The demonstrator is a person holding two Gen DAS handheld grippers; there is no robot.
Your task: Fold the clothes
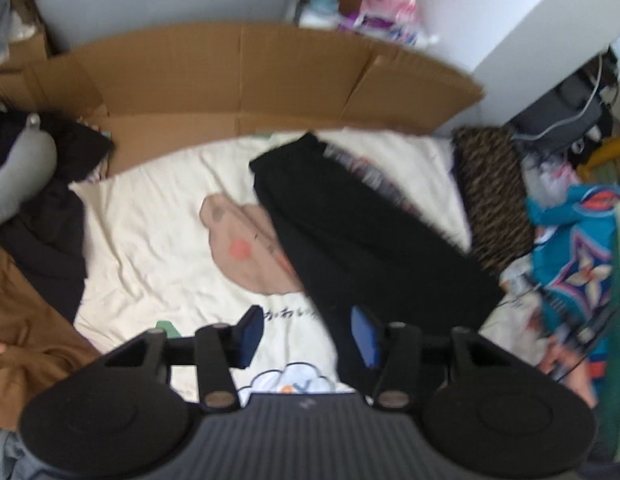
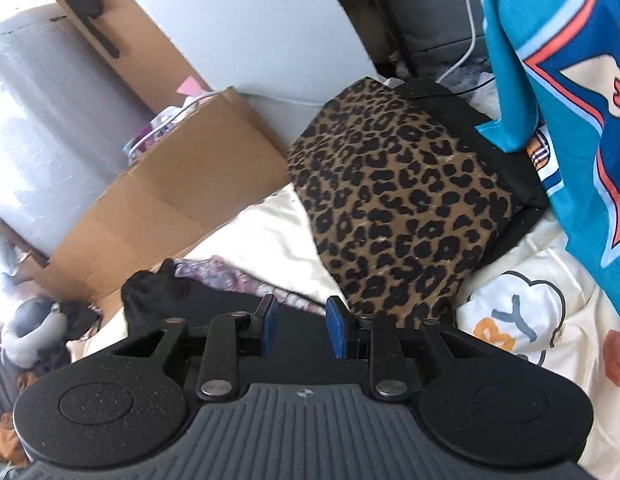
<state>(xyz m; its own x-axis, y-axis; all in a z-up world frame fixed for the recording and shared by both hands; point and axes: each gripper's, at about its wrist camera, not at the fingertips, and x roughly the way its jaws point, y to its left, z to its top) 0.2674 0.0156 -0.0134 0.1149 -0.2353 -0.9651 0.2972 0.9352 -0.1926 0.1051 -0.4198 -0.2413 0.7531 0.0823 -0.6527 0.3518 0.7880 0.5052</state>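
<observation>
Left wrist: left gripper (image 1: 308, 338) high above cream bedsheet (image 1: 150, 248), jaws apart, empty; black garment (image 1: 349, 232) lies folded lengthwise, apparently released | Right wrist: right gripper (image 2: 302, 330) jaws apart, empty, over black garment (image 2: 158, 292); leopard-print cloth (image 2: 397, 196) stacked aside.

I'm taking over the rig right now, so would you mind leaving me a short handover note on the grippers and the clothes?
Left gripper: open, empty, above the bed.
Right gripper: open, empty, low over the black garment.
Black garment: lies as a long folded strip across the cream sheet; it looks folded at least once.
Leopard-print piece: folded, at the sheet's right edge.
Blue patterned garment: unfolded, at the right.
Dark clothes and a brown garment: heaped at the left.
Left: finish the black one, then fold the rest.
</observation>
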